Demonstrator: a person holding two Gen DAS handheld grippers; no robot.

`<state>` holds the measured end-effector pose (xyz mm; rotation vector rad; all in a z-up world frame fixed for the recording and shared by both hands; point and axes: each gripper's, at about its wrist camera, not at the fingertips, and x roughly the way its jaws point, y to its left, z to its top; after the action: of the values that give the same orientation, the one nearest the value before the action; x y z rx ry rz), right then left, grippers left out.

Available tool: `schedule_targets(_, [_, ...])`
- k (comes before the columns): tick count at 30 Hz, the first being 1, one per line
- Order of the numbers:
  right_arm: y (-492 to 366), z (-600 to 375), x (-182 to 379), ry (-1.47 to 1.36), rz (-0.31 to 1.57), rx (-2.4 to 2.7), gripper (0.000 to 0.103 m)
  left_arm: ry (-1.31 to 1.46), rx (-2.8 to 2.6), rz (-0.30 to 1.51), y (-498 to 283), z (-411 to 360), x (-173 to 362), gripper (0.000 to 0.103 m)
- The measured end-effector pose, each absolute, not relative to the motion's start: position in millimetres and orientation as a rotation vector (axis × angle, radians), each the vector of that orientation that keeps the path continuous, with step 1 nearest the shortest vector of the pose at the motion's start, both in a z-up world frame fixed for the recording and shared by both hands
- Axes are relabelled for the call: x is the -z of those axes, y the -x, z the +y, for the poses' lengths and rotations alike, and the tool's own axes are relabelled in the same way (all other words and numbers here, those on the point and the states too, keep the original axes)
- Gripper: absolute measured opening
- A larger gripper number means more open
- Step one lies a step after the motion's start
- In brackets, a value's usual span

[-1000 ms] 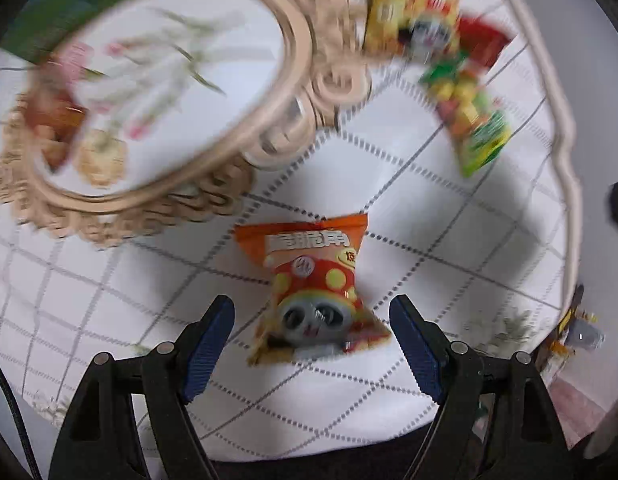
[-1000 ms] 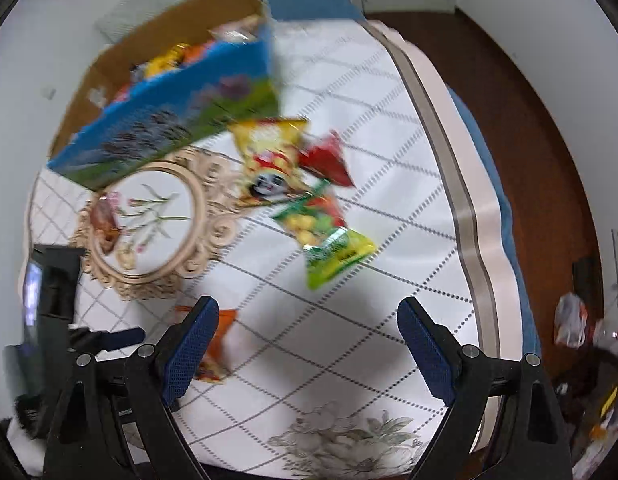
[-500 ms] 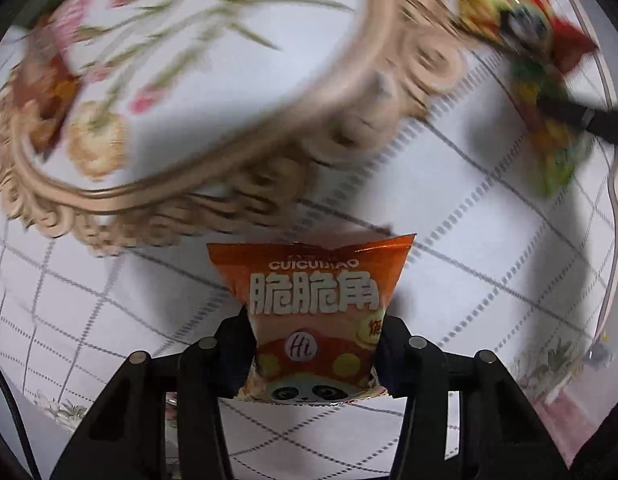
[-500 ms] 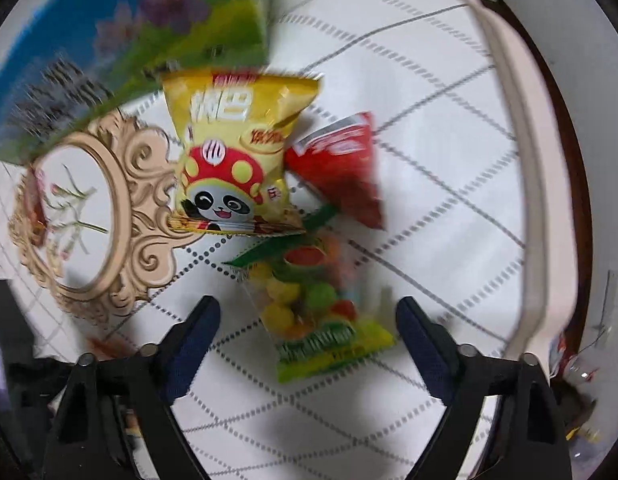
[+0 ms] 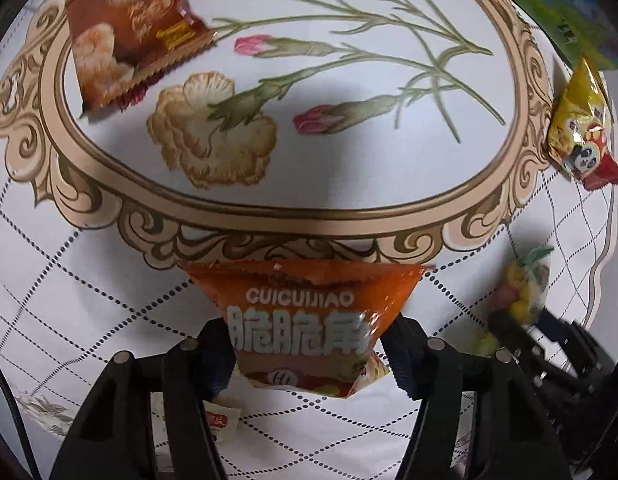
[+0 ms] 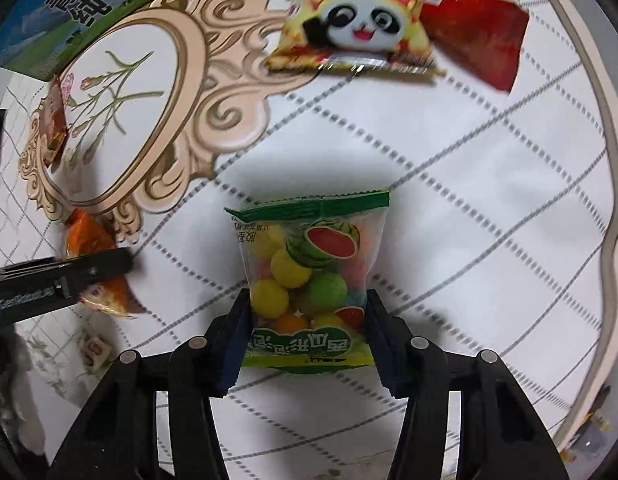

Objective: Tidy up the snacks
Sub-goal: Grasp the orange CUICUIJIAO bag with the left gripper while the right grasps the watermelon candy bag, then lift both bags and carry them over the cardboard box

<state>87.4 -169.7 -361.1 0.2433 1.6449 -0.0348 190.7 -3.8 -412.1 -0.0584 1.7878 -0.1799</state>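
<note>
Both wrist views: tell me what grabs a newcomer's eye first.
In the left view, the orange bag sits between the left tool pads at bottom centre, its jaws opening. In the right view, the candy bag with its watermelon print sits between the right tool pads, jaws closing on it. Above it, the yellow panda bag lies on the tablecloth beside a red bag.

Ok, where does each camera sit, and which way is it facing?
Left wrist: on the left gripper, looking steeply down at the tablecloth; its black fingers flank the orange crisp packet, jaws opening.
Right wrist: on the right gripper, looking straight down; fingers flank the green-topped bag of gumballs, jaws closing.
Shared: both packets and the yellow panda packet.
</note>
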Motion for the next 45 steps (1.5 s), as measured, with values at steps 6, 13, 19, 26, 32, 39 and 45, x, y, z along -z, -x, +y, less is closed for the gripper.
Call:
schedule_targets(6, [-90.8,-175.4,359.9,-0.265,1.637,0.054,0.065,0.048,0.165,1.75,-182.9,11.3,407.2,0.06])
schedule_targets(13, [-90.6,-172.5,363.5,-0.274,1.633,0.081,0.065,-0.013,0.137,1.711,-173.6,3.3,386.8,0.047])
schedule_targets(19, [-92.2,-171.7,370.3,-0.238,1.634,0.098,0.058,-0.019,0.128,1.701,-171.4,3.5,385.1,0.044])
schedule_targets(26, [-92.8,-161.6,374.7,-0.218,1.622,0.095,0.056,-0.022,0.124,1.699,-172.6,3.6,389.0,0.043])
schedule_targets(32, [-85.6,-155.2,368.5,-0.222,1.6,0.079,0.055,-0.028,0.139,1.687,-169.8,2.9,380.5,0.042])
schedule_targets(39, [-76.7,-149.4,319.6,-0.312,1.53,-0.015,0.055,0.006,0.228,1.63,-158.6,5.4,324.2,0.042])
schedule_targets(45, [-97.9,-144.3,248.3,-0.36,1.408,-0.102,0.055,0.072,0.295,1.519,-184.1,10.2,249.0,0.042])
